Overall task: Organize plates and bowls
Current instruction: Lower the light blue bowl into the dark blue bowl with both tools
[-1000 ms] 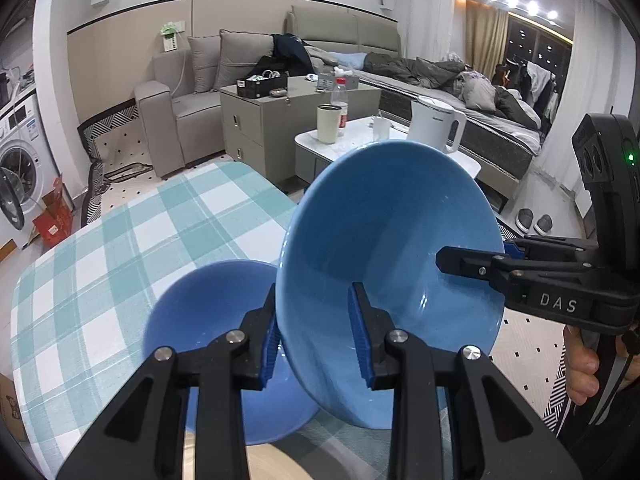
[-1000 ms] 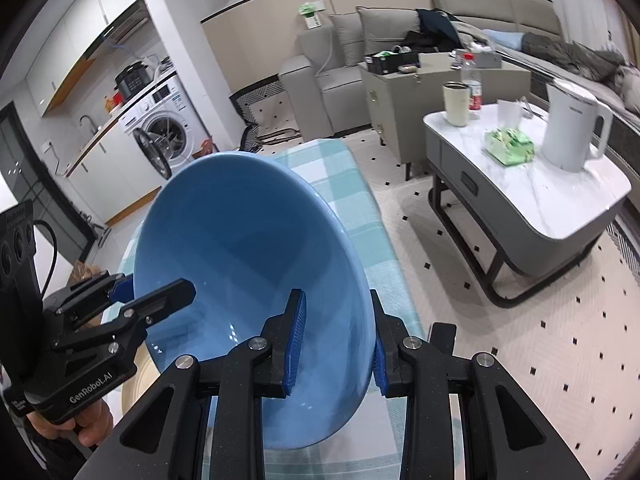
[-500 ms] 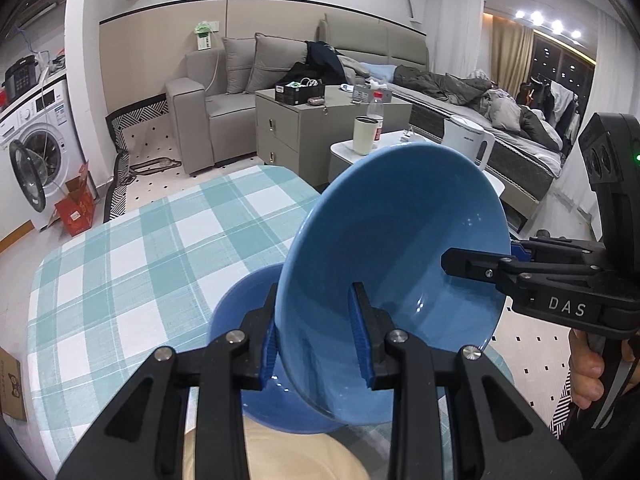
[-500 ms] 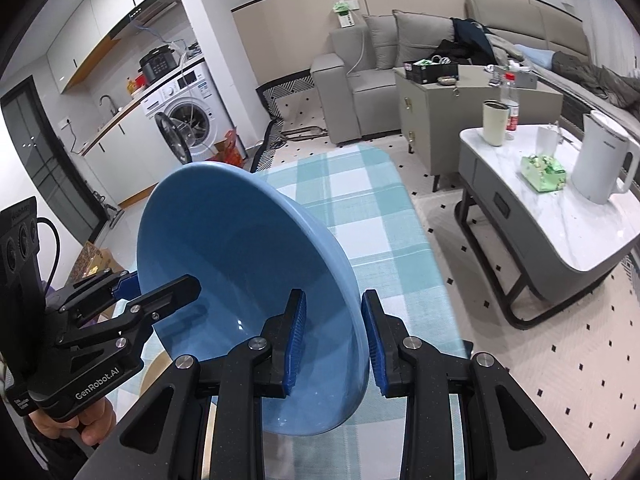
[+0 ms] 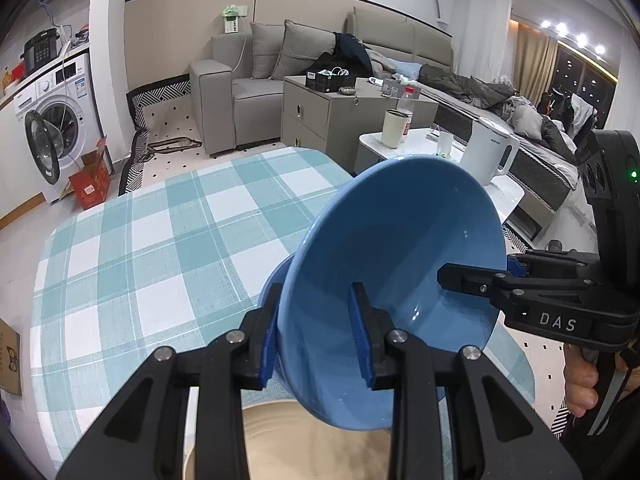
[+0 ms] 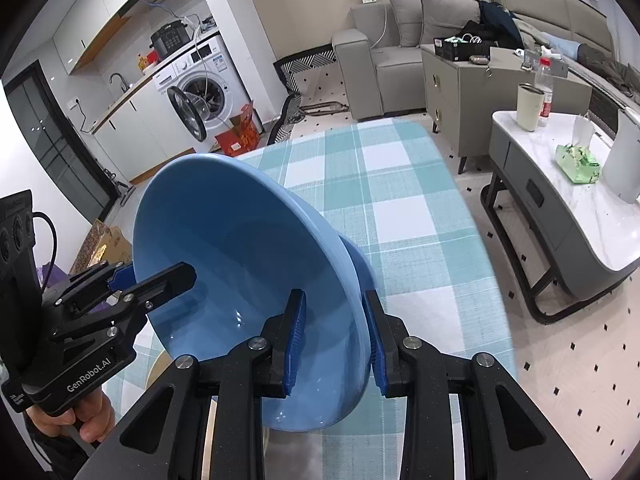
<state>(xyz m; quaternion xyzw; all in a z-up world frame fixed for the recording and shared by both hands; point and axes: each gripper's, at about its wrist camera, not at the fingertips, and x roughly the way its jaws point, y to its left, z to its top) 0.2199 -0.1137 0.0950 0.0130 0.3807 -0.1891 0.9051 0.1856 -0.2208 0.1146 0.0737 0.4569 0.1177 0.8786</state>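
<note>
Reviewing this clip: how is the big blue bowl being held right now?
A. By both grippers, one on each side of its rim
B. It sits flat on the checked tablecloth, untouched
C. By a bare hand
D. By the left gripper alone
A: the left gripper and the right gripper each clamp the rim of the tilted big blue bowl, on opposite sides.

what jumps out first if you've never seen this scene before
A big blue bowl fills the middle of both wrist views, tilted and held above the teal checked tablecloth, with the left gripper and the right gripper each clamped on opposite sides of its rim. Just behind it peeks a second blue dish, and a beige plate lies at the near edge. Behind the table stands a washing machine with its door open.
</note>
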